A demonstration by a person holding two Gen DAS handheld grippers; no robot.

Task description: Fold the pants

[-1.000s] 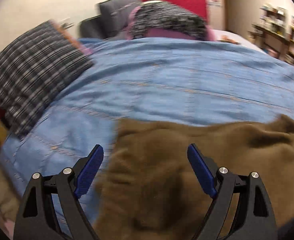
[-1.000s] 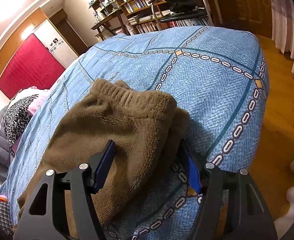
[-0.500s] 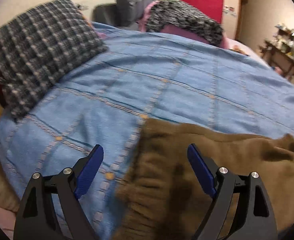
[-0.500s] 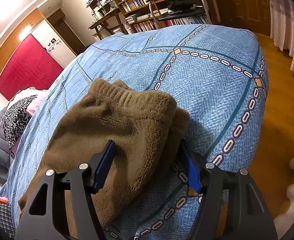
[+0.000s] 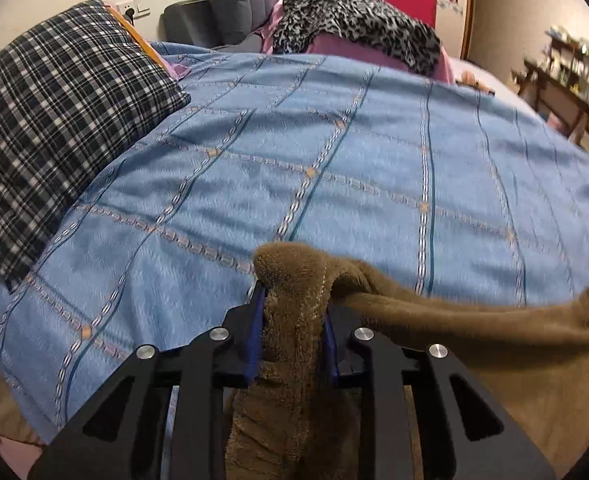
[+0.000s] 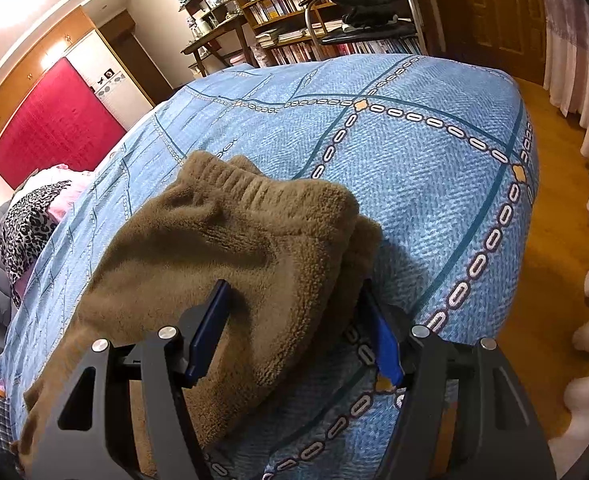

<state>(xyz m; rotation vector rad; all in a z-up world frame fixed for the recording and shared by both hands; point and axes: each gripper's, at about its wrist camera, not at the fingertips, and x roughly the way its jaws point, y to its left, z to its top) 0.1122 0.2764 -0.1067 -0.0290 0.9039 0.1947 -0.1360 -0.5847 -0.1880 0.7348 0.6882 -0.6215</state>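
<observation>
Brown fleece pants (image 5: 434, 320) bunched between closing left gripper (image 5: 294, 312), waistband straddled by parted right gripper (image 6: 294, 312), blue bedspread (image 5: 334, 168) beneath, plaid pillow (image 5: 54, 128) and leopard blanket (image 5: 354, 16) well beyond.

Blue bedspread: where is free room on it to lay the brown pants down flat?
The blue bedspread lies bare between the plaid pillow, the leopard-print pile and the brown pants. Its far corner beyond the waistband is also free. It is crowded near both tongs.
</observation>
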